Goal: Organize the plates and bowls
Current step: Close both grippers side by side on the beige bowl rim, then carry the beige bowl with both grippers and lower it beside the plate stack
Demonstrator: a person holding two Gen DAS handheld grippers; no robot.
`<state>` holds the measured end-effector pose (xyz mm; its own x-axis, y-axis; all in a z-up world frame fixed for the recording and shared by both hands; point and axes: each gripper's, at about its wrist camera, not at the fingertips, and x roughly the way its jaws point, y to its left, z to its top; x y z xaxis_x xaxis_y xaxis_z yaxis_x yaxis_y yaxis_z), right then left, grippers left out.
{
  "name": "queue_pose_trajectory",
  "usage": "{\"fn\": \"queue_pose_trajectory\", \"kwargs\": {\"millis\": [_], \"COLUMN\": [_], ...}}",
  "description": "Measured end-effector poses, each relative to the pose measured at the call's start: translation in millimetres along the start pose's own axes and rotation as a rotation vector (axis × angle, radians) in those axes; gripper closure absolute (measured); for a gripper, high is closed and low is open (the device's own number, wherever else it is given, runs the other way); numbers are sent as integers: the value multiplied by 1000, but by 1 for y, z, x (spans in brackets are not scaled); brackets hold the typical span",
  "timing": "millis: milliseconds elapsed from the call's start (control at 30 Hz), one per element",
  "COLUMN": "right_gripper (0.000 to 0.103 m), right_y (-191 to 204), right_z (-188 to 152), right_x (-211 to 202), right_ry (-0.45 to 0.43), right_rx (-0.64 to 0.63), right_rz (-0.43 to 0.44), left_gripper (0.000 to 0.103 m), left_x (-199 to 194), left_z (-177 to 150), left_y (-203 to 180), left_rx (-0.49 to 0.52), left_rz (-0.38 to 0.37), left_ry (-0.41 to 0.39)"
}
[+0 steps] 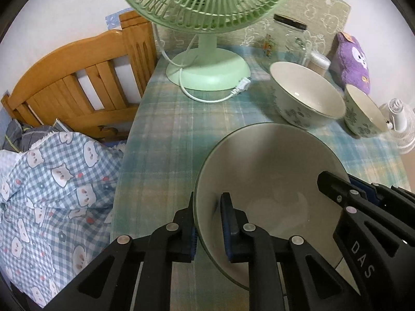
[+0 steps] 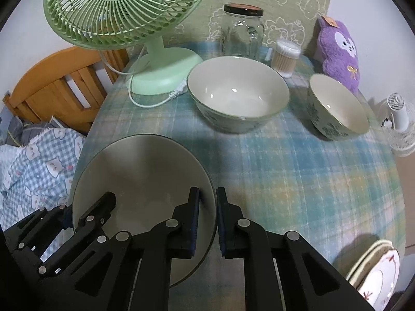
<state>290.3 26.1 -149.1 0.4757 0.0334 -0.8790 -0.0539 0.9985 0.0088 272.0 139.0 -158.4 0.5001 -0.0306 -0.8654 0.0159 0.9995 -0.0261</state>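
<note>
Both my left gripper point(image 1: 207, 223) and right gripper point(image 2: 208, 223) pinch the plate's point(image 1: 267, 171) opposite rims. It is round, lying face up, near flat.

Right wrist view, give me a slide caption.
Both grippers, right gripper and left gripper, clamp the plate's opposite rims.

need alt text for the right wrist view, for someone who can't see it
Both grippers clamp opposite rims of a grey plate on a plaid tablecloth: right gripper on its right edge, left gripper on its left. Behind stand a big bowl, a small bowl, a green fan and a jar.
</note>
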Motion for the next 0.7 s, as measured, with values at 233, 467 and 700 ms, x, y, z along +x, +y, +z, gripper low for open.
{"fn": "queue_pose_trajectory", "kwargs": {"millis": [233,467,700], "right_gripper": [88,88,88], "right_y": [-18,-33,-53], "right_z": [-25,-61,-96], "right_x": [-22,-44,-64], "right_ry": [12,22,35], "right_rx": [9,5,-16], "right_rz": [-24,-25,-11], "left_gripper": [90,90,90], "left_x": [-19,-40,-57], "left_z": [-22,-53,-85], "left_y": [-21,-39,-63], "left_rx": [28,34,-7], "left_rz": [-32,-30,-12], "left_ry": [-4,-3,9]}}
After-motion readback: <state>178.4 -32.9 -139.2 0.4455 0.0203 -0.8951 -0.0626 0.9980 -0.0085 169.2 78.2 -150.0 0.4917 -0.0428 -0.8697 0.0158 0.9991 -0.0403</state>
